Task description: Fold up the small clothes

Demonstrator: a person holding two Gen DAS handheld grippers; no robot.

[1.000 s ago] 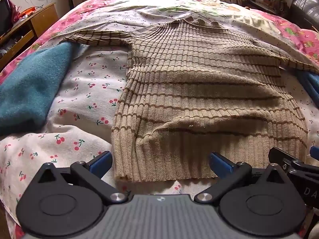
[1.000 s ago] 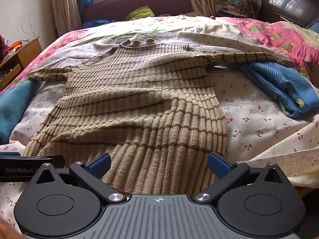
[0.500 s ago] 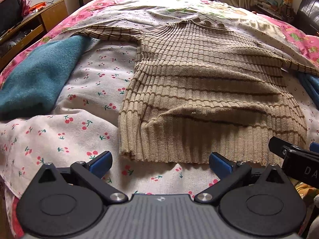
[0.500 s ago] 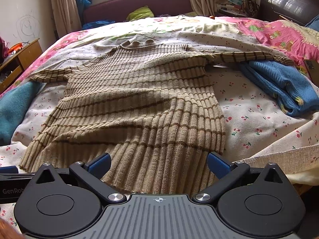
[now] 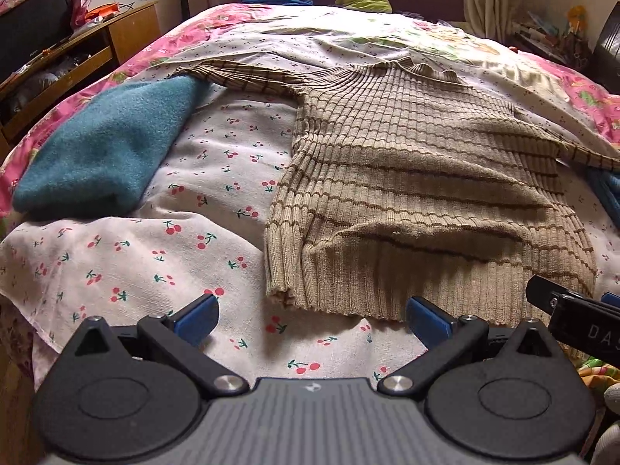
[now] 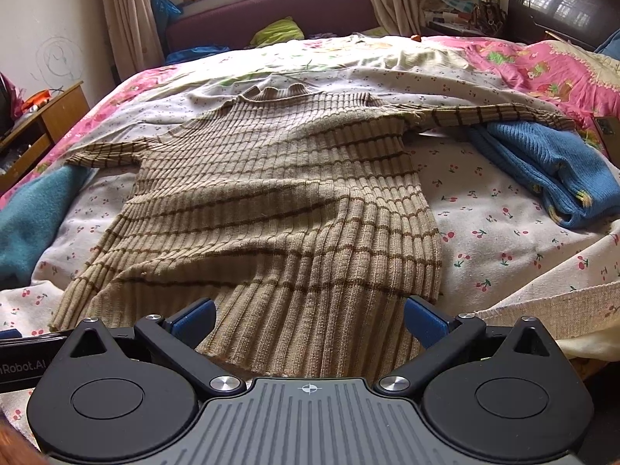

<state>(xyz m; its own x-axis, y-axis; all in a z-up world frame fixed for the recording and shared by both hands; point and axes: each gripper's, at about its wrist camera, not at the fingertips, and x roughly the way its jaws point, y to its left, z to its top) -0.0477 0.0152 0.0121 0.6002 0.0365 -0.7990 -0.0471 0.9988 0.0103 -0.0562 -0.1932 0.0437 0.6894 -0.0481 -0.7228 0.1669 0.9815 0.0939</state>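
A tan ribbed sweater with brown stripes (image 5: pixel 418 178) lies spread flat on the bed, sleeves out to both sides, hem nearest me. It also shows in the right wrist view (image 6: pixel 279 209). My left gripper (image 5: pixel 312 316) is open and empty, just short of the hem's left corner, over the cherry-print sheet. My right gripper (image 6: pixel 310 319) is open and empty, hovering over the hem's right part. The right gripper's body shows at the right edge of the left wrist view (image 5: pixel 577 317).
A teal garment (image 5: pixel 104 143) lies left of the sweater. A folded blue sweater (image 6: pixel 550 162) lies to its right. The cherry-print sheet (image 5: pixel 128 255) covers the bed. A wooden cabinet (image 5: pixel 77 62) stands to the left, a headboard (image 6: pixel 271 11) at the far end.
My left gripper has pulled back and to the left, so the hem now lies ahead of its fingers. My right gripper has risen slightly. The sweater has not moved.
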